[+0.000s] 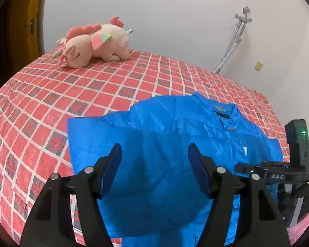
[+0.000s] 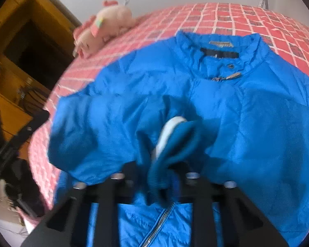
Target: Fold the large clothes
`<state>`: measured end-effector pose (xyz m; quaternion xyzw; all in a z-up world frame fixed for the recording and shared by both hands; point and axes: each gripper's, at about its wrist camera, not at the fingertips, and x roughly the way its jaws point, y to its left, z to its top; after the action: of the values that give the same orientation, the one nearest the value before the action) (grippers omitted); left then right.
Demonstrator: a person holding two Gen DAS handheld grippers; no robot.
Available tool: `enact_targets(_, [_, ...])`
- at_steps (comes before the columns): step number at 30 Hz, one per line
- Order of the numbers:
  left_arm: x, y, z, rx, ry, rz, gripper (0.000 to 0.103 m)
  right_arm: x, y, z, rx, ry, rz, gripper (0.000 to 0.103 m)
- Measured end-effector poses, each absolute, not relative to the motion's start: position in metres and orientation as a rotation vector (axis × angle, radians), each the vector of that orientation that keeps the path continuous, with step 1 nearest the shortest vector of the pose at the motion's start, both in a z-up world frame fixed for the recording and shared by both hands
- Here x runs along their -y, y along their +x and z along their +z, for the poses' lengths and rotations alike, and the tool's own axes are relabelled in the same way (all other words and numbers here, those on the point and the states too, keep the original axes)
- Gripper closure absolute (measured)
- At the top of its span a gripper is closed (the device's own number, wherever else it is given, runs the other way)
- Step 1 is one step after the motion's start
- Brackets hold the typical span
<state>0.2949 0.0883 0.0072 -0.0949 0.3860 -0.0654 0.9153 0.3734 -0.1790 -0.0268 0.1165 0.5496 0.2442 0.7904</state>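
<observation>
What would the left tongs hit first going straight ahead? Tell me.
Most likely the blue jacket. The left tongs stand open and point down at its spread cloth, with nothing between them. How far off the cloth lies is unclear.

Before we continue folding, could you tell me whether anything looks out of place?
Only the plush unicorn lying on the checked bedspread beyond the blue jacket; it has no part in folding.

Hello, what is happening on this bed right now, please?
A person is folding a blue jacket spread on a red checked bed, with a tool in each hand. The right tool is shut on a sleeve cuff over the jacket's front. The left tool hovers open above it. A plush unicorn lies near the wall.
</observation>
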Motion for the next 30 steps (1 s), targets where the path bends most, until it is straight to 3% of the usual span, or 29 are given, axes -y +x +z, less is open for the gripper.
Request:
enact_targets(11, [-0.061, 0.304, -0.001, -0.811, -0.126, -0.166, 0.039, 0.308, 0.335, 0.022, -1.011, 0.282, 0.252, 0.087])
enact_targets(19, [-0.025, 0.338, -0.045, -0.953, 0.005, -0.169, 0.039, 0.354, 0.336, -0.012, -1.066, 0.342, 0.173, 0.086])
enact_targets(25, [-0.024, 0.344, -0.063, -0.971, 0.016, -0.161, 0.036, 0.358, 0.341, -0.045, -1.1, 0.37, 0.18, 0.081])
enact_targets(30, [-0.03, 0.328, -0.044, -0.925, -0.039, -0.14, 0.038, 0.361, 0.319, -0.014, -1.01, 0.306, 0.134, 0.071])
